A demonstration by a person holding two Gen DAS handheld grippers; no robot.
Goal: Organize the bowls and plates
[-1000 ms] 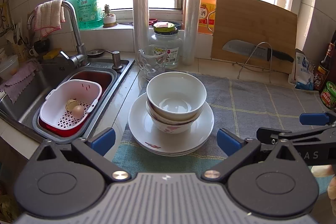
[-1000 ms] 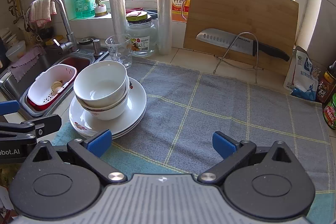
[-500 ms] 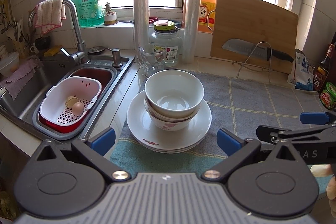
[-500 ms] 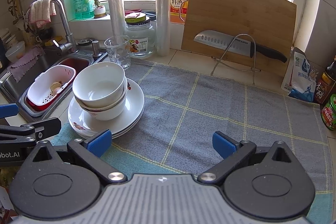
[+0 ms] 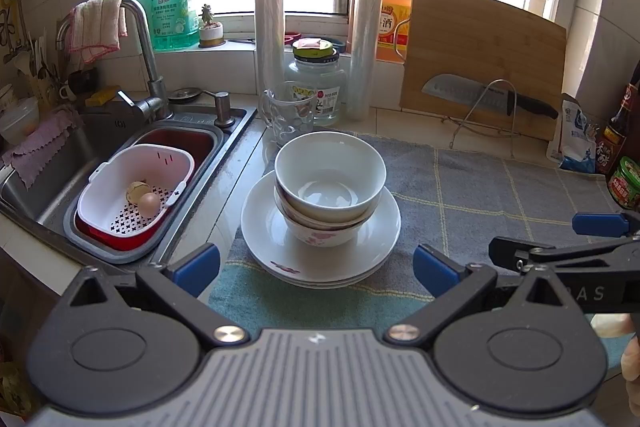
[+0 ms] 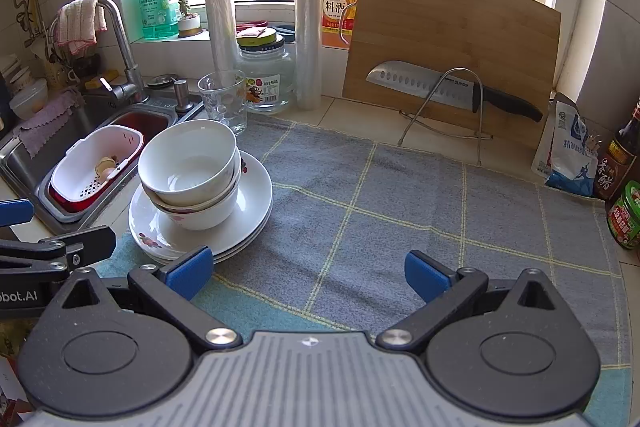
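Note:
A stack of white bowls (image 5: 330, 183) sits nested on a stack of white plates (image 5: 264, 227) at the left edge of a grey checked mat (image 5: 480, 187). The bowls (image 6: 188, 167) and plates (image 6: 256, 195) also show at the left of the right wrist view. My left gripper (image 5: 316, 267) is open and empty, just in front of the plates. My right gripper (image 6: 308, 267) is open and empty above the mat (image 6: 400, 207), to the right of the stack.
A sink (image 5: 100, 139) with a white strainer basket (image 5: 132, 187) lies left of the stack. A glass mug (image 5: 286, 113), a jar (image 5: 316, 83), two film rolls, a cutting board (image 6: 452, 39) with a knife (image 6: 440, 89) and bottles stand behind and at the right.
Both grippers have drawn back slightly from the stack; the bowls and plates sit a little farther away. Both stay open.

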